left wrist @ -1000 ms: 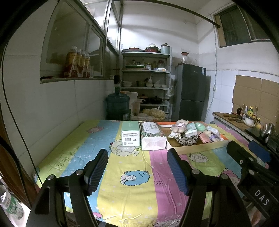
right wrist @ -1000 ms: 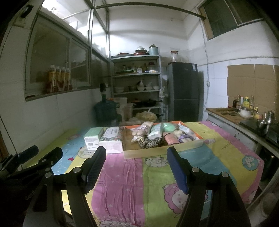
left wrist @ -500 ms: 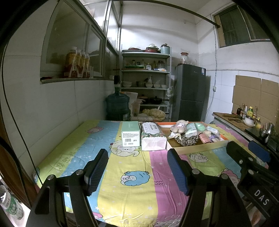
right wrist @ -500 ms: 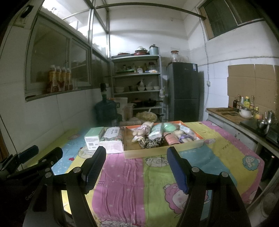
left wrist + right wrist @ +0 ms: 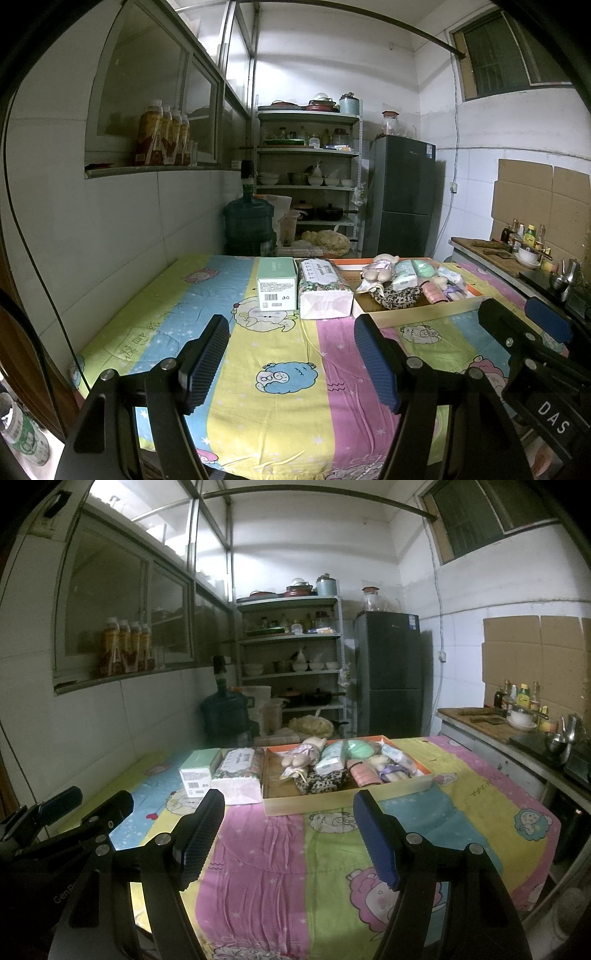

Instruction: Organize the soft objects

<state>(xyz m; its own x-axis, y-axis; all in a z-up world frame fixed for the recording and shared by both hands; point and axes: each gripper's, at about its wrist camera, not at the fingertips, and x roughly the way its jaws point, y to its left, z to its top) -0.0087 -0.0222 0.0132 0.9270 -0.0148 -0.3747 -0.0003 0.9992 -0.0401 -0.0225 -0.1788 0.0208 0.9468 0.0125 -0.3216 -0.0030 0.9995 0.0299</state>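
Observation:
A shallow cardboard tray (image 5: 347,800) (image 5: 417,315) sits on the far half of the table, heaped with soft things: a plush doll (image 5: 306,755), a leopard-print pouch (image 5: 323,781), a pink roll (image 5: 364,773) and a mint-green bundle (image 5: 356,748). To its left lie a white tissue pack (image 5: 323,291) (image 5: 238,775) and a green box (image 5: 277,282) (image 5: 197,773). My left gripper (image 5: 291,352) hovers open over the near cloth, nothing between its fingers. My right gripper (image 5: 288,832) is also open and empty, short of the tray.
A striped cartoon cloth (image 5: 280,373) covers the table. A tiled wall runs along the left. Behind the table stand a water jug (image 5: 249,225), metal shelves (image 5: 308,177) and a dark fridge (image 5: 404,195). A counter with bottles and cookware (image 5: 524,720) is at the right.

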